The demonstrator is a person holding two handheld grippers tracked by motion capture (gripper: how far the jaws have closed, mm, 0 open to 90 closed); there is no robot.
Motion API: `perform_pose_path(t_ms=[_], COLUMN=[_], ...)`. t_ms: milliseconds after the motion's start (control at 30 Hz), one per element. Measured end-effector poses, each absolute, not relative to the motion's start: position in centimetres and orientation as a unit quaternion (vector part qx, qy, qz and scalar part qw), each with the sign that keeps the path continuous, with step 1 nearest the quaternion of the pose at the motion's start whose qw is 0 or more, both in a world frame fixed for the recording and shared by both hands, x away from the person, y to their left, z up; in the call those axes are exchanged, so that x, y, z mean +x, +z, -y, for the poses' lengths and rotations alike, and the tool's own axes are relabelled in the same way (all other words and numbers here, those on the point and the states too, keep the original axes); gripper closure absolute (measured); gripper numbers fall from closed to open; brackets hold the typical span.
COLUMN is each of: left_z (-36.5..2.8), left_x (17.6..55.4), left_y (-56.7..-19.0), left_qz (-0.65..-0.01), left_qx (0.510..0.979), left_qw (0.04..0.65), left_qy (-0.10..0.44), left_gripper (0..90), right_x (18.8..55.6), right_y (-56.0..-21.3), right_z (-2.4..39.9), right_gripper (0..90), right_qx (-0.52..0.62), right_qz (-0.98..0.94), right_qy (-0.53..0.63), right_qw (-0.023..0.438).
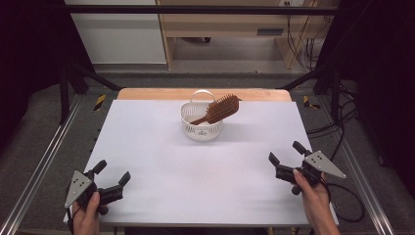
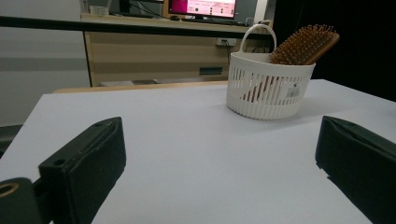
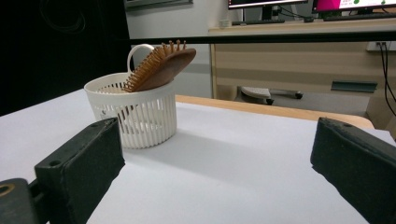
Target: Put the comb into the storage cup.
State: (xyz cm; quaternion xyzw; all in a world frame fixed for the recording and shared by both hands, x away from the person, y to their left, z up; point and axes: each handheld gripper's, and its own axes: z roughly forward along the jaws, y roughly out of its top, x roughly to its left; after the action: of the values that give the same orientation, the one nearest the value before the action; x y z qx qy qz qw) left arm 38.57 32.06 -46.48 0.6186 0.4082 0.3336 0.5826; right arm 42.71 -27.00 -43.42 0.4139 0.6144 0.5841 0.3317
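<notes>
A white slatted basket [image 1: 201, 128] with a loop handle stands at the far middle of the white table [image 1: 195, 171]. A brown wooden hairbrush [image 1: 221, 108] rests in it, handle down, bristled head sticking out over the right rim. The basket [image 2: 267, 89] and hairbrush [image 2: 304, 45] sit ahead and to the right in the left gripper view; in the right gripper view the basket [image 3: 135, 114] and hairbrush [image 3: 161, 65] sit ahead and to the left. My left gripper [image 1: 113, 172] is open at the near left corner, my right gripper [image 1: 286, 152] open at the near right. Both hold nothing.
The table's wooden far edge [image 1: 147, 93] shows beyond the white surface. Metal rails [image 1: 39, 166] run along both sides, and cables [image 1: 342, 117] lie on the floor at the right. A wooden desk [image 2: 154, 51] with monitors stands behind the table.
</notes>
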Motion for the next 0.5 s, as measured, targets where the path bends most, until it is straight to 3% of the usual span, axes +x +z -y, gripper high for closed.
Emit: perform_pose_path(t_ms=[500], left_z=[-32.1], left_x=[38.6], left_y=[-46.4], left_qz=[-0.403], left_qx=[0.617], left_qw=[0.589], left_qy=[0.331], left_gripper=[1.8], right_x=[41.8], right_y=[-44.5], right_z=[27.1], right_gripper=[2.6], right_qx=[0.395], right_qz=[-0.627], right_qy=[0.581], right_qw=[0.335])
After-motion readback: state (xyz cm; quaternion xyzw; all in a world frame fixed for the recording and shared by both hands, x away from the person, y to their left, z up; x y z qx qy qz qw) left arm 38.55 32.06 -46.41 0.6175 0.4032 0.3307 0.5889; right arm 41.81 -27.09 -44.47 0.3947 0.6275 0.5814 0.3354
